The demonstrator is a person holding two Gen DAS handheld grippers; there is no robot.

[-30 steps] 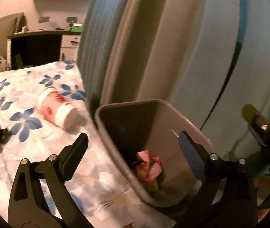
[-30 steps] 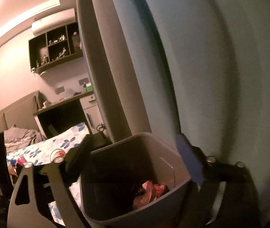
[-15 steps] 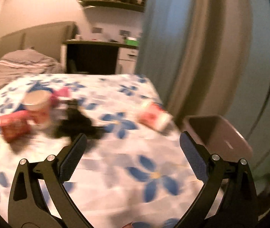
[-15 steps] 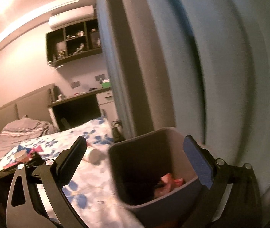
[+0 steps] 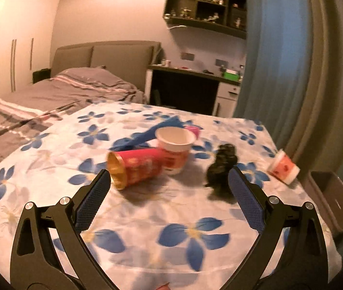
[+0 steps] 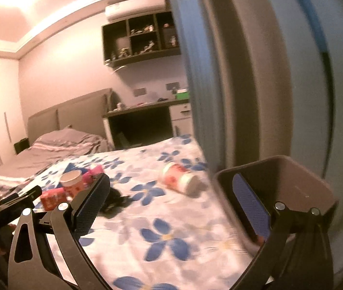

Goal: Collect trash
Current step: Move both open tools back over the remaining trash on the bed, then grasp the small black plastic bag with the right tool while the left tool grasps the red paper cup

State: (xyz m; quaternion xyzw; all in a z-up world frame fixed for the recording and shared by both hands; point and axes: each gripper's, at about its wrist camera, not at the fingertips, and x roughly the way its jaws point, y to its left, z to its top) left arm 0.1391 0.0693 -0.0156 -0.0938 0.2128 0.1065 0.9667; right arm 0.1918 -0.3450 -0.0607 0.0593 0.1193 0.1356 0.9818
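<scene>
Trash lies on a flower-print cloth (image 5: 147, 220): a red tube (image 5: 135, 168) on its side, an upright white cup (image 5: 175, 149), a blue wrapper (image 5: 144, 136), a black crumpled item (image 5: 222, 169) and a tipped cup (image 5: 283, 166) near the right edge. A grey bin (image 5: 333, 200) stands off that edge. My left gripper (image 5: 169, 200) is open and empty, above the cloth in front of the tube. My right gripper (image 6: 171, 207) is open and empty, between the tipped cup (image 6: 181, 178) and the bin (image 6: 289, 188).
A blue and grey curtain (image 5: 292, 60) hangs behind the bin. A bed with grey bedding (image 5: 62, 94) lies beyond the cloth at left. A dark desk (image 5: 186, 91) stands at the back wall under shelves (image 5: 207, 7).
My left gripper has swung left from above the bin to over the trash on the cloth. My right gripper has also turned left, so the bin now sits at its right.
</scene>
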